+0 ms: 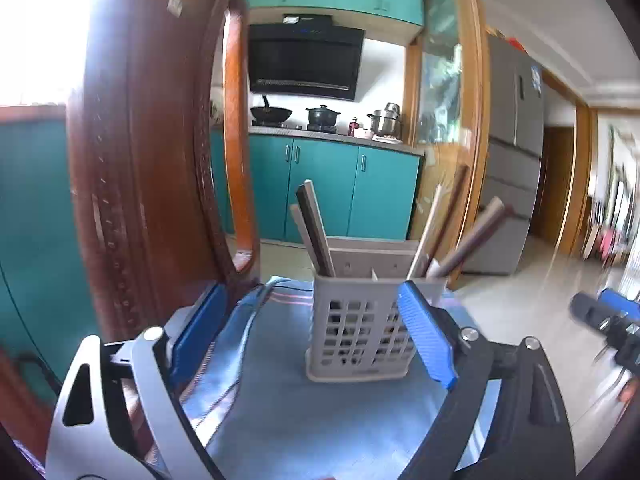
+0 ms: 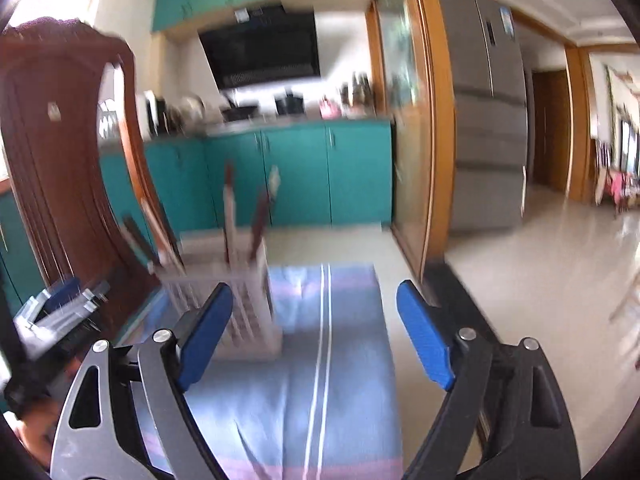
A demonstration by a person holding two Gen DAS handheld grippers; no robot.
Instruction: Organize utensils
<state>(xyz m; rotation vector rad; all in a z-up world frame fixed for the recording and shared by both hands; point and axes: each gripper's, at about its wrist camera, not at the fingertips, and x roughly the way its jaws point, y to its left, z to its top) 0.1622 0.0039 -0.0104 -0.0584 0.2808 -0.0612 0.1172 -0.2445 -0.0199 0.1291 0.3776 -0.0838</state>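
Note:
A grey perforated utensil holder (image 1: 356, 336) stands on a blue striped cloth (image 1: 320, 420). Several long utensils lean out of its top, among them a dark flat handle (image 1: 314, 232) and a pale one (image 1: 430, 232). My left gripper (image 1: 311, 287) is open just in front of the holder, with nothing pressed between its blue pads. In the right wrist view the holder (image 2: 240, 300) is blurred, to the left of my right gripper (image 2: 315, 287). That gripper is open over the cloth (image 2: 340, 360) and empty. Each gripper shows at the edge of the other's view: the right gripper (image 1: 604, 316), the left gripper (image 2: 60, 312).
A carved wooden chair back (image 1: 140, 160) rises close on the left behind the holder, also the chair back (image 2: 52, 160). The clothed table ends just past the holder, and to the right it drops to pale floor tiles (image 1: 520, 320). Teal kitchen cabinets (image 1: 328, 192) stand beyond.

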